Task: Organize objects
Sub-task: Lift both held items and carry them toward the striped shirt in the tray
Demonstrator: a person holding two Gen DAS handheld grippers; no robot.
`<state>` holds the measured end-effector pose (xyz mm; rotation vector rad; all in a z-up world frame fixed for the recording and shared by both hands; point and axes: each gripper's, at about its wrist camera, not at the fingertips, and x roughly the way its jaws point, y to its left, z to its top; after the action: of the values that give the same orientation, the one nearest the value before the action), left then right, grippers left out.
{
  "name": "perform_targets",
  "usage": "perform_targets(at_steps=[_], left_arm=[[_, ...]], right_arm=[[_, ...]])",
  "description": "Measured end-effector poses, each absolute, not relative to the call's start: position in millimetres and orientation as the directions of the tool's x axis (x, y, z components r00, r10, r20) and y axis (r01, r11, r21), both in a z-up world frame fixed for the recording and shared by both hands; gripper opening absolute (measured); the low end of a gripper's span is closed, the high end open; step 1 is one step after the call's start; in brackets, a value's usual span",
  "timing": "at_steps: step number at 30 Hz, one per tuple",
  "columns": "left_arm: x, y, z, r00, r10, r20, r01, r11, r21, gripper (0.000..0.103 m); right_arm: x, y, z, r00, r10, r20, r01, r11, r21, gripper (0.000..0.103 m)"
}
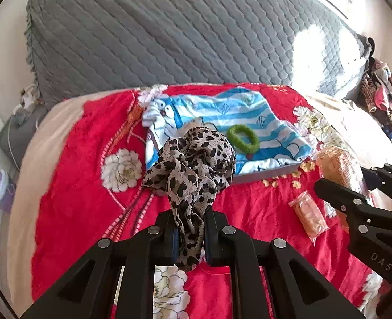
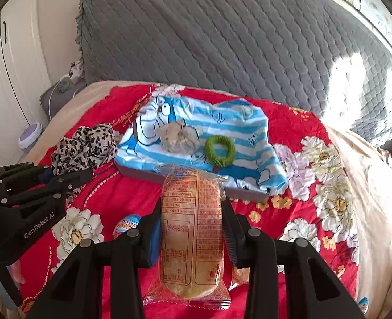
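My left gripper is shut on a leopard-print scrunchie and holds it above the red floral bedspread, just short of a tray covered in blue-striped cartoon cloth. A green hair tie lies on the tray. My right gripper is shut on a clear-wrapped bread packet, held near the tray's front edge. In the right wrist view the tray holds a beige scrunchie and the green hair tie; the leopard scrunchie and left gripper show at left.
A small orange snack packet lies on the bedspread right of my left gripper. A colourful egg-shaped toy lies by my right gripper. A grey quilted headboard stands behind. A purple-lidded jar sits left of the bed. Clothes pile at right.
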<state>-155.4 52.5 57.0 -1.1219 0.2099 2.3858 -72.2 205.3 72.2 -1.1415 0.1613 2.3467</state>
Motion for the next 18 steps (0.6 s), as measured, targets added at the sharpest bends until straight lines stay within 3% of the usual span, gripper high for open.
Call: perform_targets(at_steps=[18], left_arm=[[-163.9,79.4,127.2,-0.582,0.359,-0.730,-0.491,-0.870,-0.037,0.013]], right_arm=[[-77.5,217.0,158.1,-0.544,0.448,-0.709,-0.519,-0.844,-0.135,0.039]])
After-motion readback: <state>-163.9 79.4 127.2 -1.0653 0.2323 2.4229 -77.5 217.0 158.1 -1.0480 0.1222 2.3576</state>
